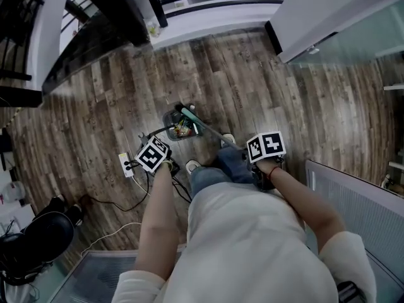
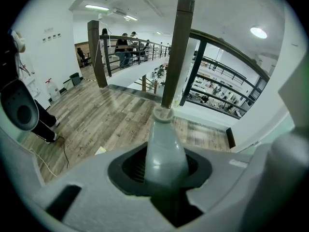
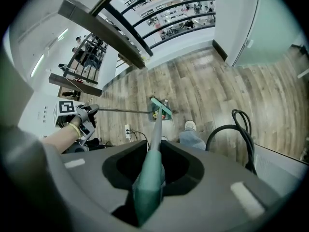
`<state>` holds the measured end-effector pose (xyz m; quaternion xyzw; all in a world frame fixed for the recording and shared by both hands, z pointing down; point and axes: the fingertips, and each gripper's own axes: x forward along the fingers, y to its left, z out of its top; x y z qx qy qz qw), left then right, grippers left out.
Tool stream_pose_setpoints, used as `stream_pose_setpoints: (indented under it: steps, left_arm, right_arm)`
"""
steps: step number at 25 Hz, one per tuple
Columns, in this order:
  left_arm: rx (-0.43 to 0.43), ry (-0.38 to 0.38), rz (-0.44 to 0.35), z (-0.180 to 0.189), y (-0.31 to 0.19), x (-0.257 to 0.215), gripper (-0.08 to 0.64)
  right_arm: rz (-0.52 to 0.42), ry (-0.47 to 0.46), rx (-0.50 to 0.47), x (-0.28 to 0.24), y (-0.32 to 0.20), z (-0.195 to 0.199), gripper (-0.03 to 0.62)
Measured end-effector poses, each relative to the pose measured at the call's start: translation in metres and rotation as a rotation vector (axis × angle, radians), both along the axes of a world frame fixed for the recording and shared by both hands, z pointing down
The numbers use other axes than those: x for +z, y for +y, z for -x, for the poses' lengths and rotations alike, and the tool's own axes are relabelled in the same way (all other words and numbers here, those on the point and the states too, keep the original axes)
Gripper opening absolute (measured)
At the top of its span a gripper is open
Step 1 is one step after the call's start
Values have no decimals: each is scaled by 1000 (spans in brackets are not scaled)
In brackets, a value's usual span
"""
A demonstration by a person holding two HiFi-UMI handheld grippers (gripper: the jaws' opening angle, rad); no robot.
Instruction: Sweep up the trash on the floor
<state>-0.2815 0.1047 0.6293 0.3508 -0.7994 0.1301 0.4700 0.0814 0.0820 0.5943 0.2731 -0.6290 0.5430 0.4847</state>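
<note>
In the head view a dark dustpan (image 1: 178,127) stands on the wood floor ahead of my feet, with colourful trash (image 1: 183,129) inside it. The teal broom head (image 1: 190,116) rests at the pan's far side. My left gripper (image 1: 161,160) is shut on the dustpan's thin long handle (image 1: 158,132). In the left gripper view, the grey handle grip (image 2: 164,146) stands between the jaws of that gripper (image 2: 164,182). My right gripper (image 1: 266,161) is shut on the broom handle (image 1: 218,134). The right gripper view shows its teal grip (image 3: 150,175) and pole running down to the broom head (image 3: 161,108).
A white power strip (image 1: 126,165) with black cables lies left of my feet. A black office chair (image 1: 31,240) is at the lower left. A railing (image 1: 95,36) borders the floor's far side. A glass partition (image 1: 353,24) and a white panel (image 1: 363,210) stand to the right.
</note>
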Motion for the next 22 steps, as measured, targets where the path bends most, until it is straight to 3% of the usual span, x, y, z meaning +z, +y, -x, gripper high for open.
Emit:
stream_pose_setpoints:
  steps: [15,22]
  left_arm:
    - [24,2,3,1,-4,2,111]
    - [26,-1,3,0,-6,2,112]
  right_arm:
    - [-154,137,-74,26,-21,-29,95]
    - [-167,177,-35,37,-27,-44,95]
